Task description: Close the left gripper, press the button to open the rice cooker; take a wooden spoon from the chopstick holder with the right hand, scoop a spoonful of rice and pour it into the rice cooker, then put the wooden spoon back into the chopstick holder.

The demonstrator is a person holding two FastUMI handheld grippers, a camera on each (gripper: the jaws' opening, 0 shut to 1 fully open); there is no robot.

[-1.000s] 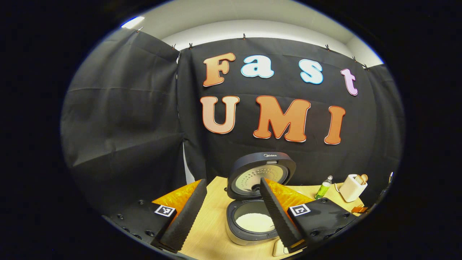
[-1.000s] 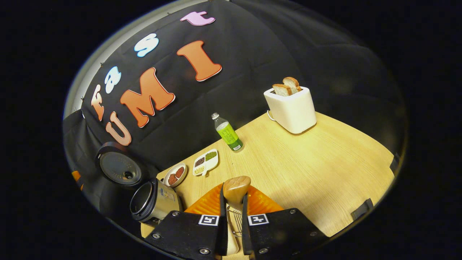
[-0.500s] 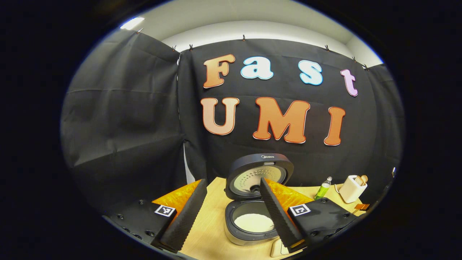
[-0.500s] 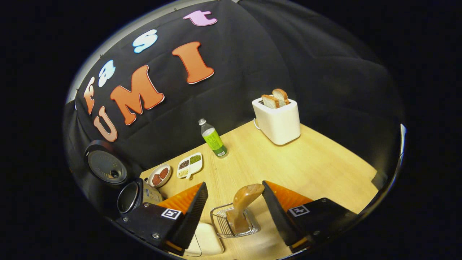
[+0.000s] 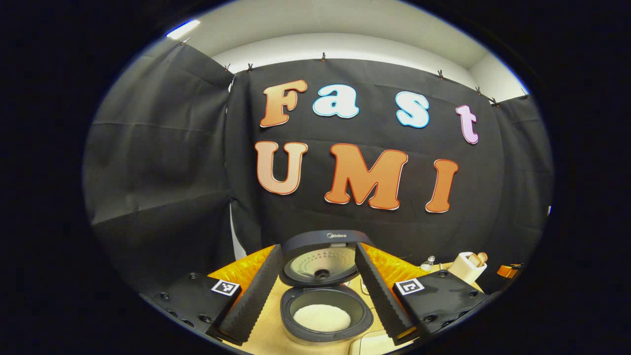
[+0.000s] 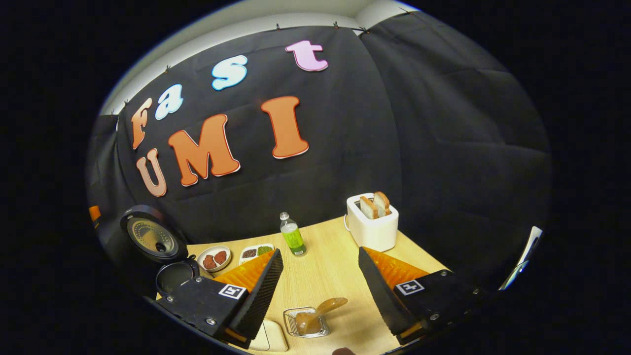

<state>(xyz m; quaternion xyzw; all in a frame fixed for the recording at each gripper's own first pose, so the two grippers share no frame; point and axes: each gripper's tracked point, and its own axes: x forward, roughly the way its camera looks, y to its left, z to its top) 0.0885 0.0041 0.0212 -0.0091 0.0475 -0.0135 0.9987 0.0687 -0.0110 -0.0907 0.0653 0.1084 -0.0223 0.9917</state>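
Rice [image 5: 322, 317] lies white in the inner pot of the rice cooker [image 5: 325, 315], whose lid [image 5: 323, 259] stands swung up behind it, so the button press is clearly done. In the right gripper view the wooden spoon [image 6: 315, 315] sits in the wire chopstick holder [image 6: 304, 323] on the counter [image 6: 330, 276], its handle leaning out toward the right, with nothing gripping it. The right tool [image 6: 320, 296] hangs above it, its ribbed fingers [image 6: 259, 291] spread wide and clear of the spoon on both sides. The left tool [image 5: 318, 296] is likewise spread, holding nothing, and frames the open cooker from the front. From this layout I judge the whole sequence close to finished: the cooker is open, rice is in the pot, and the spoon is back in its holder. Whether that rice came from the spoon I cannot tell. The lid left up is no fault, since the task does not ask for closing. Farther along the counter stand a green bottle [image 6: 293, 239], a white toaster [image 6: 374, 229] with two slices of bread, a divided dish of beans [image 6: 256, 253] and a small bowl [image 6: 213, 258] beside it, all well apart from the holder.
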